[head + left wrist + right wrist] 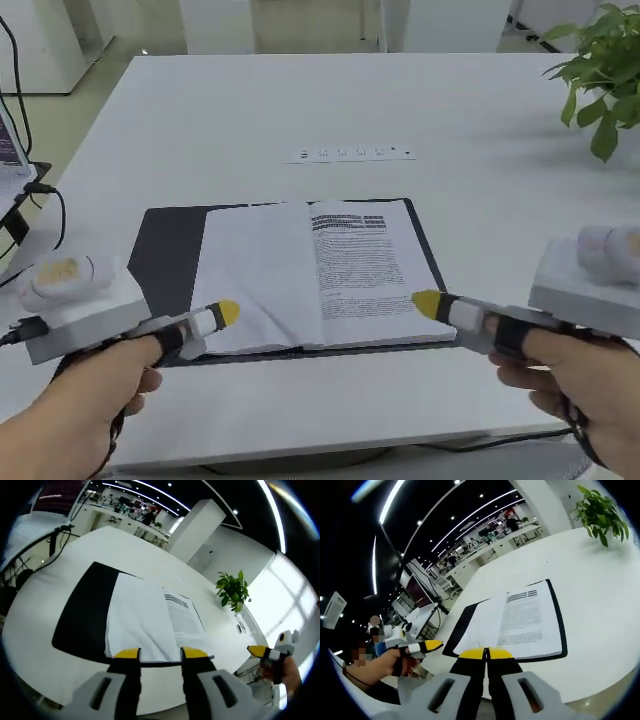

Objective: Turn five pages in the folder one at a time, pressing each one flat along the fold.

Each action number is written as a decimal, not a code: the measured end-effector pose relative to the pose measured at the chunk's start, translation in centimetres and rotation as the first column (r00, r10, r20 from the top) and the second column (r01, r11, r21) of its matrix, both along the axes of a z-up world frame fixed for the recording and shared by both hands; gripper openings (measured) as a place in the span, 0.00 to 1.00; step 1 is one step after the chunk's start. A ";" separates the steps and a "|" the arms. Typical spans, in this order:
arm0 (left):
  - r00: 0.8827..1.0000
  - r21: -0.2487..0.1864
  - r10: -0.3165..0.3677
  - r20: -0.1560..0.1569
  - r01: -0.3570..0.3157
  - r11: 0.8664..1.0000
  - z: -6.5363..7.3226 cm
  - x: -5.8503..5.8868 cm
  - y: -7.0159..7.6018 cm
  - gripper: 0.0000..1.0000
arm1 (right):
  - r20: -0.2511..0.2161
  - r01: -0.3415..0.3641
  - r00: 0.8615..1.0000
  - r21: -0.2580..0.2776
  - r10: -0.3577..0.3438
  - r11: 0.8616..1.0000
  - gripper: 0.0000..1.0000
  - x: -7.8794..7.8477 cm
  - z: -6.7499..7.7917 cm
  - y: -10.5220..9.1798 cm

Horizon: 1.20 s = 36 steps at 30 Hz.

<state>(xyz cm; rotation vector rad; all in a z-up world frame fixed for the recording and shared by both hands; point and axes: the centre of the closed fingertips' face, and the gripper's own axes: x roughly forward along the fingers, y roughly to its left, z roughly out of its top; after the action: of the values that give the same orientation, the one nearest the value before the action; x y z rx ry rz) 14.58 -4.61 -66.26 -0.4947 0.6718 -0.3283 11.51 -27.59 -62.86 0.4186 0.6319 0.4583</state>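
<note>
**Head view.** An open folder (pixel 300 275) with a dark cover lies flat at the centre of a white table (pixel 480 130). Its left leaf is blank and its right leaf carries printed text. The left gripper (pixel 225 313) enters from 7 o'clock, held in a hand (pixel 75 415). Its yellow tip is over the near corner of the blank leaf; whether it touches cannot be told. The right gripper (pixel 428 303) enters from 4 o'clock, its tip just beside the folder's near right edge. From this angle the set of either claw cannot be told. A socket strip (pixel 350 153) lies on the table at 12 o'clock from the folder. A plant (pixel 600 70) stands at 2 o'clock.

**Left gripper view.** The left gripper (pixel 160 653) rises from 6 o'clock with its two yellow-tipped jaws spread apart and nothing between them. The folder (pixel 140 615) lies just ahead, its near edge level with the tips. The right gripper (pixel 265 652) shows at 4 o'clock and the plant (pixel 232 592) at 2 o'clock.

**Right gripper view.** The right gripper (pixel 487 653) rises from 6 o'clock with its jaws pressed together, pinching nothing. The folder (pixel 520 615) lies ahead at centre, the printed leaf nearer. The left gripper (pixel 427 646) shows at 8 o'clock and the plant (pixel 597 510) at 1 o'clock.
</note>
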 end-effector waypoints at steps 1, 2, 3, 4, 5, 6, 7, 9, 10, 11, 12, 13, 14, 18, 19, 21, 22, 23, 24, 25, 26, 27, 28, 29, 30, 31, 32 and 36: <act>1.000 0.029 0.010 0.013 -0.010 1.000 0.5 -0.1 0.5 0.37 | 0.009 -0.001 1.000 -0.016 0.001 1.000 0.00 0.0 0.2 -0.4; 1.000 0.085 0.013 0.024 -0.015 0.996 1.0 -0.4 1.2 0.41 | 0.021 0.002 1.000 -0.037 -0.001 0.999 0.00 -0.1 0.6 -0.8; 0.999 0.116 0.017 0.040 -0.022 0.993 1.4 -0.5 1.7 0.45 | 0.026 0.005 1.000 -0.053 -0.003 0.999 0.00 -0.2 0.7 -1.1; 0.998 0.136 0.018 0.052 -0.025 0.990 1.7 -0.5 1.9 0.47 | 0.034 0.003 0.999 -0.073 0.000 0.997 0.02 -0.2 0.9 -1.4; 0.996 0.200 0.007 0.085 -0.024 0.979 2.3 -0.7 2.6 0.49 | 0.040 0.001 0.999 -0.089 0.003 0.996 0.05 -0.3 1.0 -1.7; 0.995 0.261 -0.002 0.101 -0.025 0.965 2.7 -1.1 3.3 0.51 | 0.038 0.000 0.999 -0.105 0.004 0.994 0.07 -0.5 1.0 -2.0; 0.994 0.292 -0.007 0.107 -0.025 0.956 2.9 -1.3 3.6 0.52 | 0.044 0.001 0.999 -0.122 0.004 0.993 0.12 -0.6 1.1 -2.3; 0.990 0.351 -0.020 0.139 -0.031 0.936 3.5 -1.7 4.4 0.58 | 0.054 0.014 0.999 -0.151 -0.006 0.988 0.21 -0.7 1.1 -3.0; 0.989 0.360 -0.023 0.148 -0.033 0.932 3.8 -1.9 4.5 0.60 | 0.059 0.019 0.998 -0.161 -0.009 0.987 0.26 -0.7 1.1 -3.2; 0.987 0.379 -0.025 0.158 -0.038 0.925 4.0 -2.1 4.9 0.63 | 0.064 0.020 0.998 -0.177 -0.009 0.984 0.30 -0.8 1.0 -3.6; 0.986 0.397 -0.026 0.165 -0.042 0.917 4.1 -2.3 5.2 0.65 | 0.060 0.027 0.998 -0.184 -0.016 0.983 0.35 -0.8 0.9 -3.8; 0.984 0.414 -0.031 0.178 -0.046 0.909 4.3 -2.5 5.5 0.68 | 0.066 0.029 0.998 -0.199 -0.016 0.980 0.38 -0.9 0.8 -4.2; 0.982 0.417 -0.032 0.187 -0.050 0.908 4.5 -2.6 5.5 0.71 | 0.078 0.031 0.997 -0.207 -0.015 0.978 0.42 -0.9 0.9 -4.4; 0.967 0.449 -0.089 0.240 -0.029 0.893 5.2 -3.0 5.1 0.90 | 0.108 0.048 0.994 -0.235 -0.023 0.971 0.66 -0.7 1.0 -5.3; 0.962 0.464 -0.114 0.250 -0.015 0.886 5.3 -3.1 4.9 0.94 | 0.119 0.047 0.993 -0.241 -0.018 0.969 0.72 -0.6 1.1 -5.4; 0.955 0.488 -0.150 0.256 0.006 0.873 5.4 -3.4 4.4 0.99 | 0.143 0.049 0.990 -0.260 -0.011 0.964 0.87 -0.4 1.2 -5.5; 0.947 0.513 -0.187 0.261 0.028 0.858 5.5 -3.6 4.2 0.99 | 0.152 0.042 0.988 -0.267 -0.001 0.963 0.92 -0.4 1.3 -5.6; 0.945 0.517 -0.195 0.264 0.032 0.855 5.5 -3.6 4.1 0.99 | 0.154 0.039 0.988 -0.268 0.003 0.963 0.96 -0.4 1.3 -5.5; 0.945 0.526 -0.201 0.257 0.038 0.850 5.4 -3.7 4.1 0.99 | 0.156 0.029 0.988 -0.275 0.015 0.961 1.00 -0.3 1.2 -5.5; 0.945 0.531 -0.206 0.254 0.042 0.847 5.4 -3.8 4.1 0.99 | 0.164 0.022 0.986 -0.283 0.026 0.959 1.00 -0.3 1.2 -5.5; 0.944 0.536 -0.213 0.253 0.046 0.843 5.4 -3.8 4.2 0.99 | 0.159 0.023 0.987 -0.283 0.023 0.959 1.00 -0.3 1.1 -5.5; 0.943 0.543 -0.216 0.252 0.047 0.838 5.4 -3.8 4.4 0.99 | 0.169 0.017 0.985 -0.292 0.034 0.956 1.00 -0.3 1.2 -5.5; 0.943 0.543 -0.216 0.253 0.046 0.839 5.6 -3.8 4.6 0.99 | 0.168 0.016 0.985 -0.290 0.035 0.957 1.00 -0.3 1.2 -5.4; 0.942 0.541 -0.213 0.260 0.041 0.840 5.8 -3.8 4.8 0.99 | 0.171 0.017 0.985 -0.283 0.033 0.959 1.00 -0.2 1.3 -5.4; 0.941 0.539 -0.209 0.266 0.035 0.842 5.9 -3.7 5.0 0.99 | 0.172 0.018 0.985 -0.282 0.033 0.959 1.00 -0.2 1.3 -5.4; 0.942 0.536 -0.203 0.268 0.029 0.844 5.9 -3.5 5.3 0.99 | 0.173 0.019 0.984 -0.285 0.032 0.958 1.00 -0.1 1.3 -5.4; 0.943 0.534 -0.197 0.267 0.026 0.845 5.9 -3.4 5.5 0.99 | 0.173 0.021 0.985 -0.288 0.031 0.957 1.00 0.0 1.2 -5.4; 0.948 0.529 -0.185 0.258 0.021 0.848 5.6 -3.2 6.1 0.99 | 0.160 0.027 0.987 -0.290 0.020 0.957 1.00 0.3 1.0 -5.6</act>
<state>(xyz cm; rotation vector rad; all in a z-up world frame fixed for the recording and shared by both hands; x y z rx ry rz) 11.36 1.46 -60.67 0.1173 0.4612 -0.3003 11.76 -33.15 -61.85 0.1003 0.5311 0.3835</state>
